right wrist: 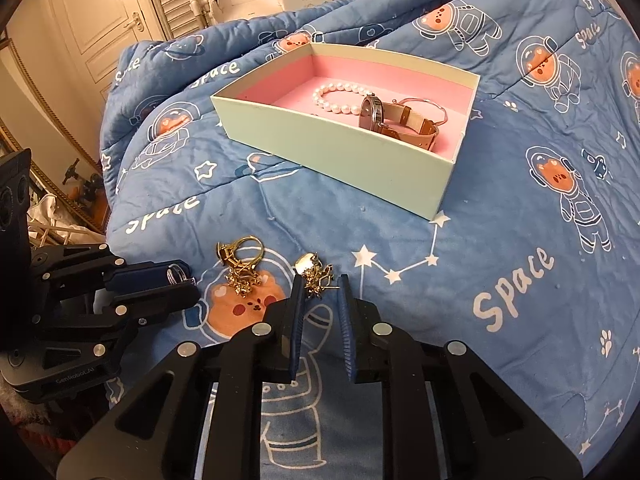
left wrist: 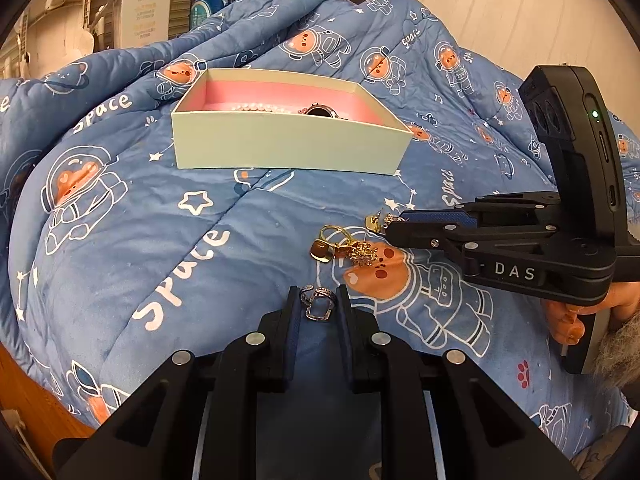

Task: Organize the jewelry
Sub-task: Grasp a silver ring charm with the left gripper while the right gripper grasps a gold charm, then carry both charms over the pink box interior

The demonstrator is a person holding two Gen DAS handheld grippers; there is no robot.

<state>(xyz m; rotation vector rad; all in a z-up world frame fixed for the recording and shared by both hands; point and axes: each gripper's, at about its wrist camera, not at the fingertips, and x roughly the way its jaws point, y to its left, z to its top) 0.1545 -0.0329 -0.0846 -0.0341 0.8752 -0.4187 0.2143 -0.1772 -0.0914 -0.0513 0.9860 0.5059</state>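
A pale green box (left wrist: 288, 146) with a pink lining sits on the blue quilt; it also shows in the right wrist view (right wrist: 352, 160). It holds a pearl bracelet (right wrist: 340, 98), a watch (right wrist: 384, 118) and a thin bangle (right wrist: 434, 106). My left gripper (left wrist: 319, 300) is open around silver rings (left wrist: 318, 304) lying between its fingers; it shows from the side in the right wrist view (right wrist: 180, 280). My right gripper (right wrist: 320, 286) is open around a gold earring (right wrist: 314, 272). A gold ring and charm cluster (right wrist: 240, 264) lies to its left, also seen in the left wrist view (left wrist: 340, 246).
The quilt (left wrist: 160, 240) is soft and humped, with space-bear prints. Behind it stand cardboard boxes (left wrist: 144, 4) and a shelf. A white door (right wrist: 96, 16) and clutter are at the left in the right wrist view. The wooden bed edge (left wrist: 36, 412) shows at lower left.
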